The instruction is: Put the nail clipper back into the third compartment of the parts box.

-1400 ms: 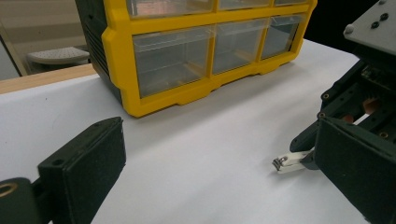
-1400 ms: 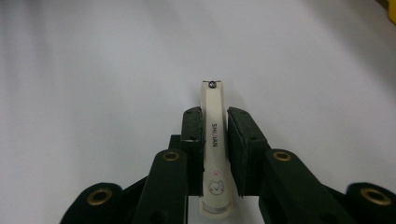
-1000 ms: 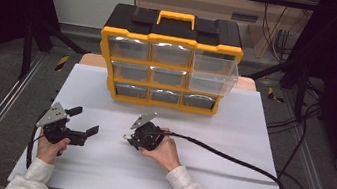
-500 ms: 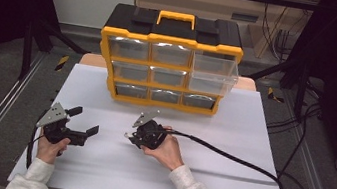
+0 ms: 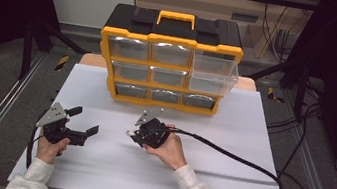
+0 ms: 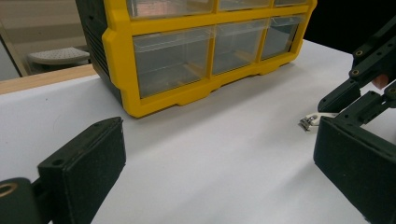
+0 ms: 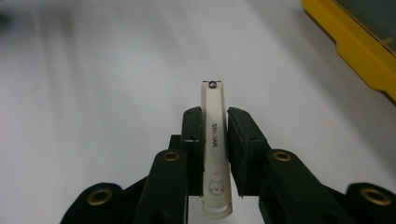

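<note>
Our right gripper (image 7: 215, 135) pinches a white nail clipper (image 7: 214, 140) by its sides above the table (image 5: 252, 132), probably bound for the open drawer (image 5: 213, 74). Our left gripper (image 5: 82, 121) waits agape.

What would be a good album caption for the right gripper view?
The right gripper clamps a cream nail clipper between its black jaws above the white table, the yellow drawer organizer off to one side.

Your bench (image 5: 243, 186) has a white top. A yellow and black drawer cabinet (image 5: 168, 64) stands at the middle of its far edge. A black cable (image 5: 238, 158) lies across the right half, running off the right edge.
</note>
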{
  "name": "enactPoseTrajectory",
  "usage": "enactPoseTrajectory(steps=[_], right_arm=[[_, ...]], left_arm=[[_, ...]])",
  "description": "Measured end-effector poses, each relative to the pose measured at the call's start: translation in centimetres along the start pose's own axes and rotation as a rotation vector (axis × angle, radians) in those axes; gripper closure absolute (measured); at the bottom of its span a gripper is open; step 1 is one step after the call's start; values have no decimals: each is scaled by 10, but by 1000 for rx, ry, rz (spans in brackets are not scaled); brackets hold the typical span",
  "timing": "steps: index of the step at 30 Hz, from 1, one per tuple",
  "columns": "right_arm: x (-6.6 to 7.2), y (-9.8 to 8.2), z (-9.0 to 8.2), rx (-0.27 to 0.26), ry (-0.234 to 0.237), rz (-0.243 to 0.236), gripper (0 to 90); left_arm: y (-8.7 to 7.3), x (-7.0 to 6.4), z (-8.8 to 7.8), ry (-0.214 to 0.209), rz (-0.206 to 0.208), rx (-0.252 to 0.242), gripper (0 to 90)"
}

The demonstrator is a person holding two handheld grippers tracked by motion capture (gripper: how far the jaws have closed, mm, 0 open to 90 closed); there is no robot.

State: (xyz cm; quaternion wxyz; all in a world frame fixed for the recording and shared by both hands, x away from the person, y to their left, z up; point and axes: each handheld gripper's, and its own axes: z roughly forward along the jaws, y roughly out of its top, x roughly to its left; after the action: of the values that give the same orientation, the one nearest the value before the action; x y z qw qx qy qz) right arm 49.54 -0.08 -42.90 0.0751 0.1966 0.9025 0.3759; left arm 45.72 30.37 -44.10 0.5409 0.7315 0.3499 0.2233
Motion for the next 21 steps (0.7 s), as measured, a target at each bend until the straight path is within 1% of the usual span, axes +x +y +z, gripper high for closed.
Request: enactPoseTrajectory(steps=[2, 4, 6, 21], right_arm=[[0, 1, -3, -4, -2, -1, 771], [0, 2, -6, -8, -3, 9, 771], [0, 3, -9, -12, -6, 0, 772], [0, 10, -33, -42, -31, -4, 771]], left_arm=[[0, 0, 0, -1, 1, -1, 17], [0, 0, 0, 0, 0, -1, 18], [0, 0, 0, 0, 0, -1, 17], [0, 0, 0, 0, 1, 0, 17]])
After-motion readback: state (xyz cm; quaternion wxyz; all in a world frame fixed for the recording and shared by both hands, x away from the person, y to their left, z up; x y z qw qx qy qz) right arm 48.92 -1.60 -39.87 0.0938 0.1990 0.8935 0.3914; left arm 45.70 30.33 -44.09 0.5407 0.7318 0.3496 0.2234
